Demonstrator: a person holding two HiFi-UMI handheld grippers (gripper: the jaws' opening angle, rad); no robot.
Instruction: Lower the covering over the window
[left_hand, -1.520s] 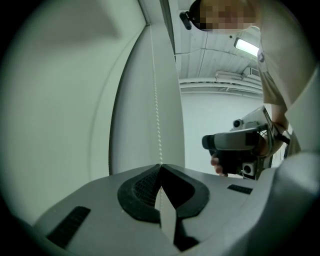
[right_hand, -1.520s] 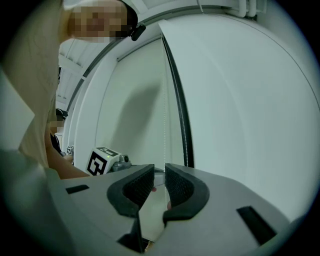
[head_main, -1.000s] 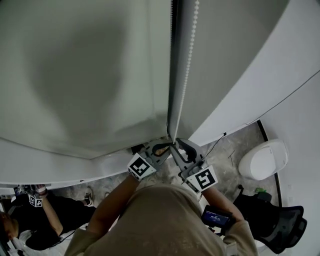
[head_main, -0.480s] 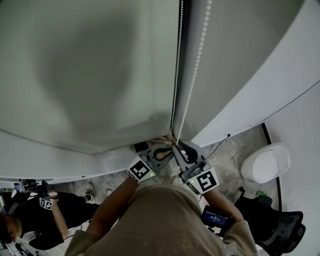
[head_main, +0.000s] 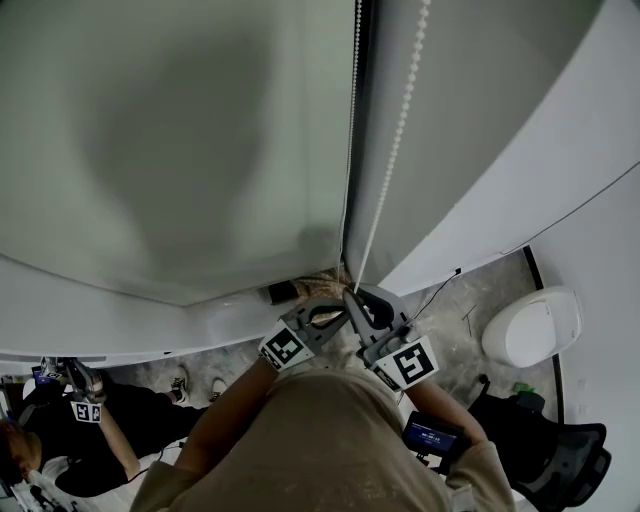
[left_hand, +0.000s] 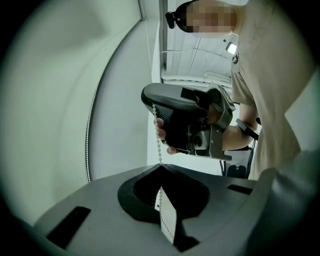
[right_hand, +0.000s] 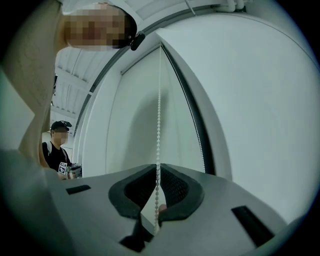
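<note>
One roller blind (head_main: 170, 150) hangs before me, with two strands of its bead chain (head_main: 401, 110) running down its right edge. My two grippers meet there, side by side and roughly level. My left gripper (left_hand: 160, 169) is clamped on the chain. My right gripper (right_hand: 158, 167) has just been closing, and its jaws pinch the chain too.

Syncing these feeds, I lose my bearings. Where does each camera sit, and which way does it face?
Head view: on the head, steeply down the blind; shows forearms, left gripper, right gripper.
Left gripper view: on that gripper, facing the right gripper and person's torso; jaws shut on the bead chain.
Right gripper view: facing up the blind; jaws, just closed further, pinch the chain.
Both gripper views share the chain.
</note>
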